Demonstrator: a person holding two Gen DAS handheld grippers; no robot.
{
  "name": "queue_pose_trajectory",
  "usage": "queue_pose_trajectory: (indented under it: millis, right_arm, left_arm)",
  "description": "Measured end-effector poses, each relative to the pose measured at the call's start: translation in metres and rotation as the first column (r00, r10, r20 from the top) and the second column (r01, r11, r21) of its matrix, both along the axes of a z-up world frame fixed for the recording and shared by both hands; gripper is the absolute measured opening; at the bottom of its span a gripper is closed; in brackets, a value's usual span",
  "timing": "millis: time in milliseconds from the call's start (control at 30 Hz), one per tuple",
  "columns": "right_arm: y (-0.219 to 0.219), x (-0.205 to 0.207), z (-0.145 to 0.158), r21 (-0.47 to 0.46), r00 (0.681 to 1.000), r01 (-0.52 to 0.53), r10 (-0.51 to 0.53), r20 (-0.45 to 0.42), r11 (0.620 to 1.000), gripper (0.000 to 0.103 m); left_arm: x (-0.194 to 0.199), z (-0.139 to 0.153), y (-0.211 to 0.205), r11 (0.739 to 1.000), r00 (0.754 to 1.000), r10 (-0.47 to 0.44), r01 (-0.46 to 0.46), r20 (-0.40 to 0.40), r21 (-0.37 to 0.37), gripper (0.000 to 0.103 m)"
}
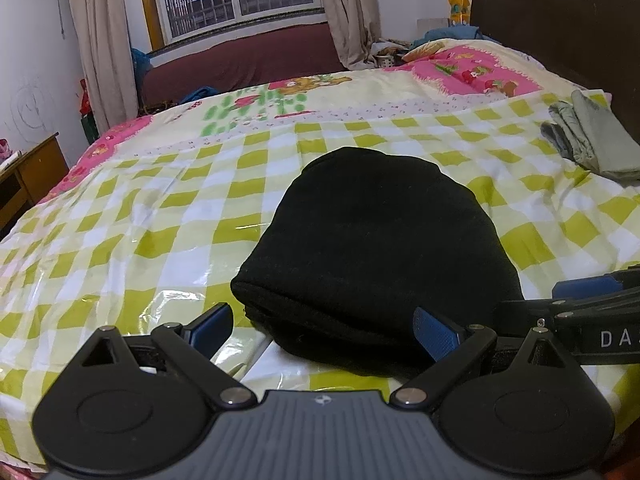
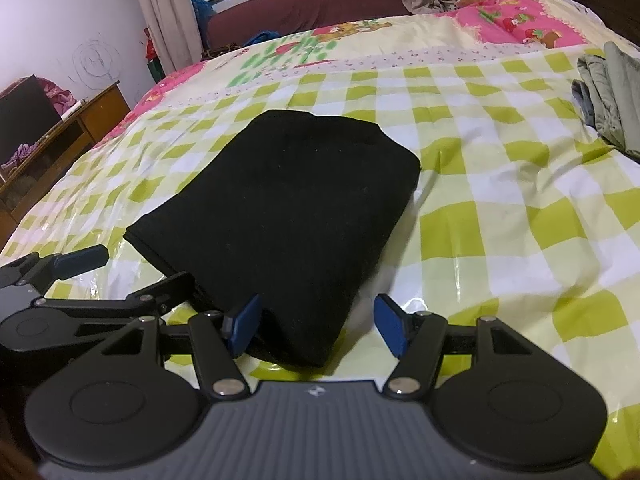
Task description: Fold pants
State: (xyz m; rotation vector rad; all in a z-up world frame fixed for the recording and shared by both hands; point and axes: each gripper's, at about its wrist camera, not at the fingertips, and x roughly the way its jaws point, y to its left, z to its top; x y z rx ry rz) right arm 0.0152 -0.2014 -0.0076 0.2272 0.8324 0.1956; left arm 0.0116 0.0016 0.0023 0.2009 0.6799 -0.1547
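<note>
The black pants [image 1: 380,240] lie folded into a compact bundle on the checked bed cover; they also show in the right wrist view [image 2: 288,208]. My left gripper [image 1: 324,330] is open, its blue pads on either side of the bundle's near left corner. My right gripper [image 2: 318,328] is open, its pads astride the bundle's near right corner. Neither holds the cloth. The right gripper [image 1: 592,292] shows at the right edge of the left wrist view. The left gripper [image 2: 120,268] shows at the left of the right wrist view.
A yellow-green checked plastic cover [image 1: 140,216] lies over the bed. Folded grey clothes [image 1: 592,140] sit at the far right, also in the right wrist view [image 2: 608,96]. A dark headboard [image 1: 560,20] is at the right, a wooden cabinet [image 2: 60,136] at the left.
</note>
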Motion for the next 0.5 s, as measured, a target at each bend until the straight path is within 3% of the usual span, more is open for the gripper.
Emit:
queue_pose_trajectory:
  millis: [500]
  right_arm:
    - [-0.0013, 0.0007, -0.0032, 0.005, 1.000, 0.001, -0.001, -0.014, 1.000, 0.064]
  left_arm:
    - [-0.0007, -0.0012, -0.0011, 1.000, 1.000, -0.001, 0.001, -0.004, 0.013, 0.103]
